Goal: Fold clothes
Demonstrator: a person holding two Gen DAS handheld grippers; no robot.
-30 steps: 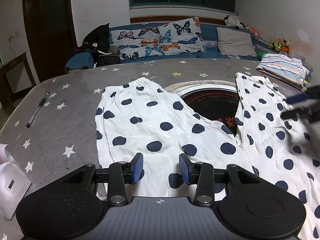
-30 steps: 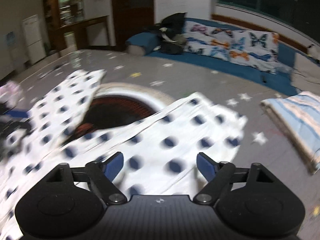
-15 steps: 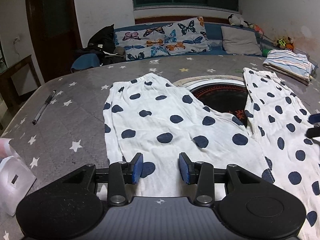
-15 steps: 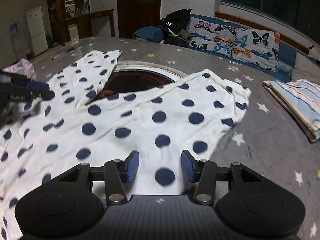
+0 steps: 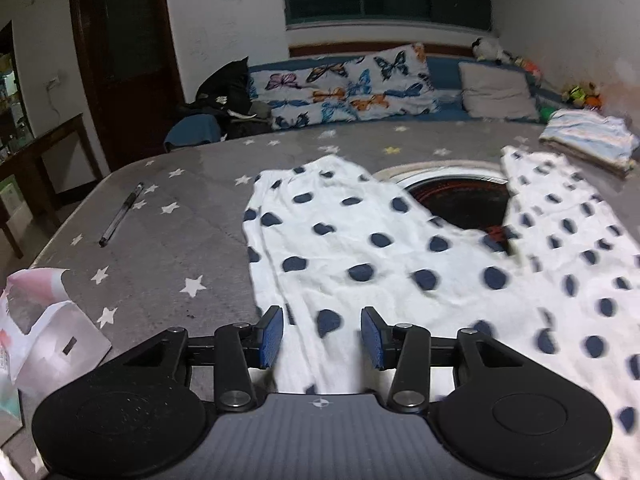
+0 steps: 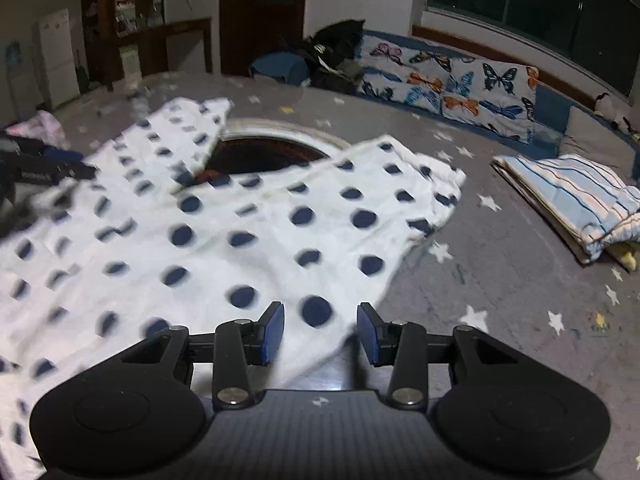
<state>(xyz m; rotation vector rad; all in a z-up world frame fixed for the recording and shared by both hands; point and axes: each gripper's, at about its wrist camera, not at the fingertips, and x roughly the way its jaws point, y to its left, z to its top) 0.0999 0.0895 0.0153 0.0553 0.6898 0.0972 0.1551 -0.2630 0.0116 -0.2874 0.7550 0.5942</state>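
Observation:
White trousers with dark blue dots (image 5: 360, 248) lie spread flat on the grey star-patterned table, legs pointing away in a V. My left gripper (image 5: 322, 336) is open, its blue pads on either side of the cloth's near left edge. My right gripper (image 6: 320, 332) is open over the near right edge of the trousers (image 6: 248, 236). The left gripper also shows at the far left of the right wrist view (image 6: 52, 170). Neither gripper holds cloth.
A round dark inset (image 5: 460, 200) in the table shows between the two legs. A folded striped garment (image 6: 576, 196) lies at the right. A pen (image 5: 120, 216) and white packaging (image 5: 44, 336) lie at the left. A sofa with butterfly cushions (image 5: 352, 88) stands behind.
Both grippers have drawn back toward the near waist edge of the trousers. The right gripper narrowed from wide open, then stayed partly open. The trousers have not moved.

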